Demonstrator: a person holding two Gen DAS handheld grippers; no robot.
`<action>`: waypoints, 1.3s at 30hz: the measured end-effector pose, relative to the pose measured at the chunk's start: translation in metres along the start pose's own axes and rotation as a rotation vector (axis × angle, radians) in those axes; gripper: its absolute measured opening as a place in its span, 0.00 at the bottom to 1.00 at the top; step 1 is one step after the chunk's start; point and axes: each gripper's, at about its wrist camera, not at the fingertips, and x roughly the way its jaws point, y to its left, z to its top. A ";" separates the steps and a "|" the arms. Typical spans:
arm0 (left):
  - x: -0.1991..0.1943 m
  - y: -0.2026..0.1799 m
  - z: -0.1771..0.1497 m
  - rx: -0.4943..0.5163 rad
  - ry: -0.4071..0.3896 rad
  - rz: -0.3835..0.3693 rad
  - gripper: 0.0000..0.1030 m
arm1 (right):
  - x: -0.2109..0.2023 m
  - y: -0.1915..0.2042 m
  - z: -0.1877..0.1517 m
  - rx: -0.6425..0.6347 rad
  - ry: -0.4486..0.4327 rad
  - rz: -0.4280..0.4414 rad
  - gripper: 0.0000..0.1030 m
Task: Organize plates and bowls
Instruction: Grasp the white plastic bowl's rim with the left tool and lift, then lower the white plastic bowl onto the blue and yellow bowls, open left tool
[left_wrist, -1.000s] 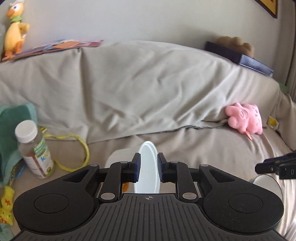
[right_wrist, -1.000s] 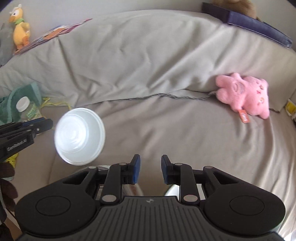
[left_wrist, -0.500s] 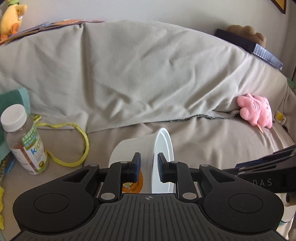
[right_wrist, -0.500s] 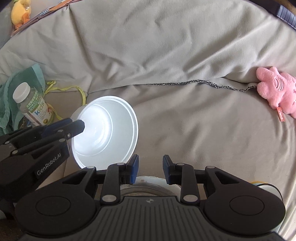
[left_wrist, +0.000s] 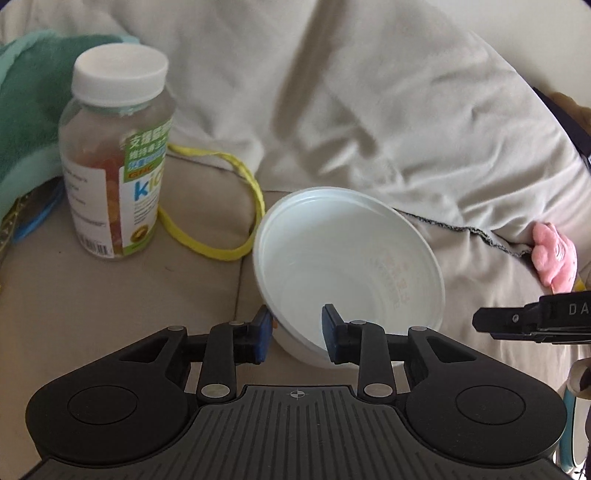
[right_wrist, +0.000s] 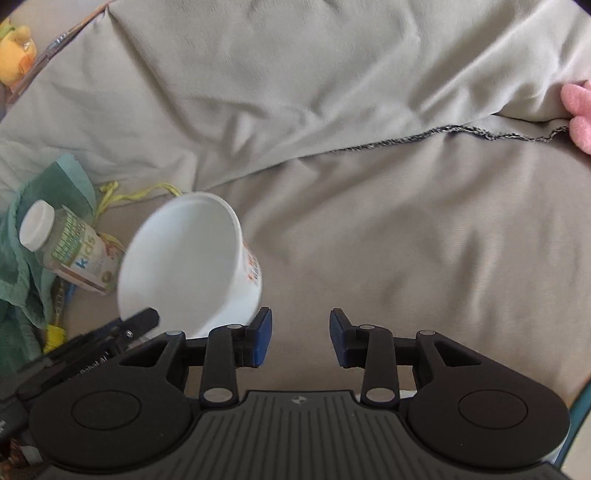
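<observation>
1 white bowl | 1 bottle | L tool jaws apart, straddling bowl rim | R tool wide open, empty

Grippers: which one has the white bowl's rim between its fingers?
The left gripper: its fingers straddle the white bowl's rim. The right gripper has only sofa cover between its fingers.

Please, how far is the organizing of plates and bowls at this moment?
Nothing looks finished: no stack of plates or bowls shows. In hand: the left gripper straddles the rim of a tilted white bowl low over the sofa; whether it rests there is unclear. The right gripper is open and empty. Setting the bowl in place is left.
</observation>
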 end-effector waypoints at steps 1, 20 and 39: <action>0.002 0.004 0.001 -0.012 0.003 0.001 0.31 | -0.001 0.005 0.001 0.012 -0.027 0.016 0.33; 0.022 0.011 0.012 -0.159 0.091 -0.022 0.27 | 0.081 0.054 0.009 -0.024 0.065 -0.032 0.22; -0.137 -0.271 -0.037 0.302 -0.103 -0.371 0.25 | -0.239 -0.139 -0.063 -0.085 -0.297 -0.102 0.15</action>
